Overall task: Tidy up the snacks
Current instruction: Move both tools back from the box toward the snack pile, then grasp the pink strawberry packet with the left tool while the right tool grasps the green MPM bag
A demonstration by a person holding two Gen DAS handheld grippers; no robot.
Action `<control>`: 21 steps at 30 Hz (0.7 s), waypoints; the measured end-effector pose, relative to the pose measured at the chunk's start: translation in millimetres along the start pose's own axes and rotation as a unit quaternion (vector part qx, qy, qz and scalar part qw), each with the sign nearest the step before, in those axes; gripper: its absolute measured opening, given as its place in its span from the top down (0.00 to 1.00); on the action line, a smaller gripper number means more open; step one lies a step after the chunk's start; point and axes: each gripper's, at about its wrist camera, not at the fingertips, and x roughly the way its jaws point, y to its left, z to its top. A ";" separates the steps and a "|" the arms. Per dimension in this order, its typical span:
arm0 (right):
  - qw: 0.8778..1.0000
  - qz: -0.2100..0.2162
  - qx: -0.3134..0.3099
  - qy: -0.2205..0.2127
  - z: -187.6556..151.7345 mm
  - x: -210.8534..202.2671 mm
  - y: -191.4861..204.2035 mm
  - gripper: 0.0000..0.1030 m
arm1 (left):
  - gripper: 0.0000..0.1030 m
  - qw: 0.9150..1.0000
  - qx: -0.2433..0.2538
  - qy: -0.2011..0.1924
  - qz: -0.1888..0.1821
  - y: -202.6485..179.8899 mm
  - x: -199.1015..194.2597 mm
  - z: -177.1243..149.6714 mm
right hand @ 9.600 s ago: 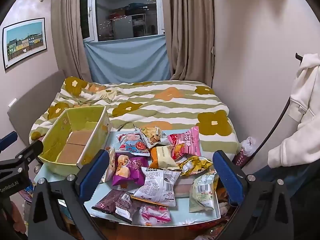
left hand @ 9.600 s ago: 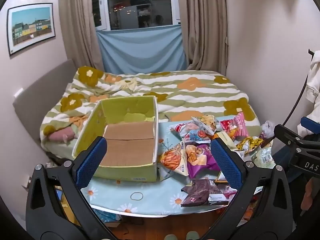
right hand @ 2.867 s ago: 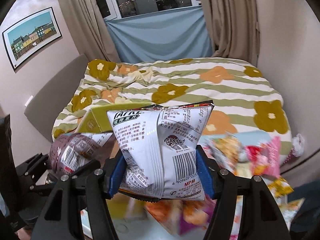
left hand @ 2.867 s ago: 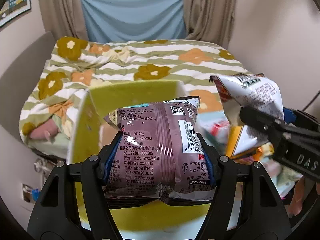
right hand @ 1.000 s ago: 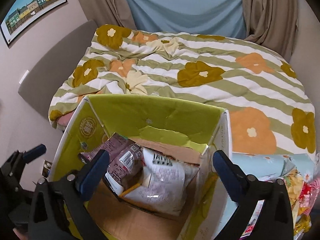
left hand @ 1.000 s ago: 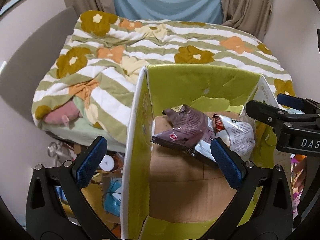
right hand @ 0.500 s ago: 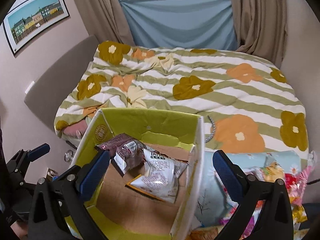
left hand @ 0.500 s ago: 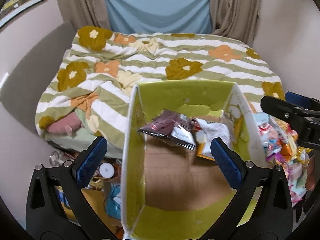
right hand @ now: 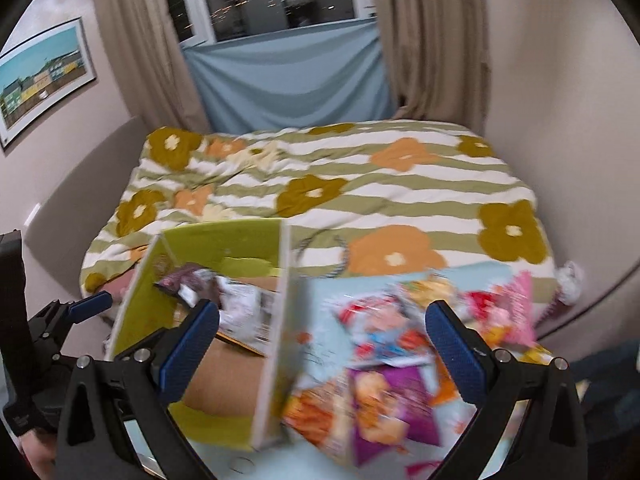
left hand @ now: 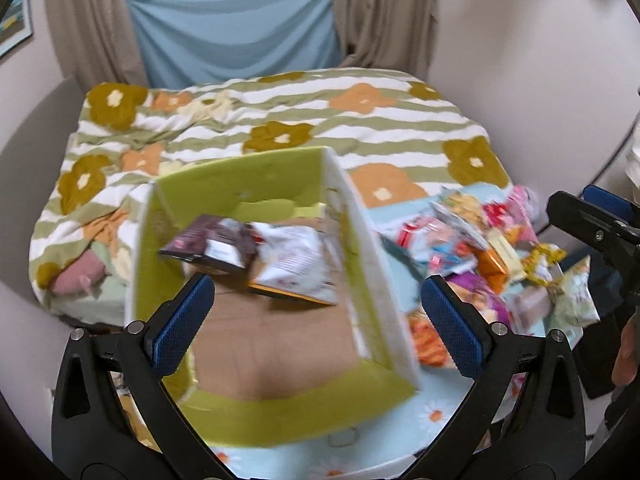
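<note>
A green cardboard box (left hand: 280, 412) (right hand: 212, 416) stands on the left of the small table. Inside it lie a brown snack bag (left hand: 208, 244) (right hand: 188, 280) and a white snack bag (left hand: 296, 260) (right hand: 248, 312). My left gripper (left hand: 316, 312) hangs open and empty above the box. My right gripper (right hand: 322, 344) is open and empty over the box's right wall and the snack pile (right hand: 384, 364) (left hand: 480, 260). A purple bag (right hand: 384, 404) and an orange bag (right hand: 316, 412) lie nearest it. The right gripper also shows at the right edge (left hand: 592, 224) of the left wrist view.
The table has a light blue flowered cloth (left hand: 400, 428). A bed with a striped flower quilt (right hand: 340, 184) fills the space behind it. Curtains and a window are at the far wall, a framed picture (right hand: 36, 84) on the left wall. A hand (left hand: 624, 360) shows at far right.
Both grippers have pulled back and swung right, away from the box. The two bags stay inside the box where they were dropped.
</note>
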 end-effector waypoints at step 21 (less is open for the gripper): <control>0.997 -0.059 -0.001 0.051 -113.3 -43.6 -207.0 0.00 | 0.00 0.994 -0.024 0.098 -0.053 -236.1 43.0 -110.4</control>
